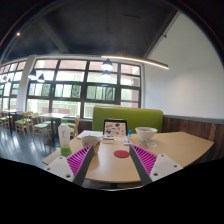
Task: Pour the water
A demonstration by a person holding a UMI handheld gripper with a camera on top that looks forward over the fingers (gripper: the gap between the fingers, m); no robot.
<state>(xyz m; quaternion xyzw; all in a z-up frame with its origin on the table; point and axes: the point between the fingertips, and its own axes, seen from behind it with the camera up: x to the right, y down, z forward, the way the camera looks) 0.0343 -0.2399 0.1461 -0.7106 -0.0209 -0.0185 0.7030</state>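
Approach step, I judge; jaws (112, 160) spread wide, holding nothing; bottle (66, 137) stands on the desk (175, 148) at ten o'clock, bowl (146, 133) at one; next, swing left toward the bottle.

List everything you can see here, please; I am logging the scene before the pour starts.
table: one, light wood, under and ahead of the fingers
bottle: one, clear with a green base, on the table beyond the one finger
white bowl: one, on the table beyond the other finger
red coaster: one, round, on the table just ahead of the fingers
small card stand: one, dark with a picture, at the table's far side
bench seat: one, green, behind the table
windows: a row, along the far wall
chairs: several, wooden, by the windows
ceiling light strip: one, white
fingers: two, pink pads, open, nothing between them
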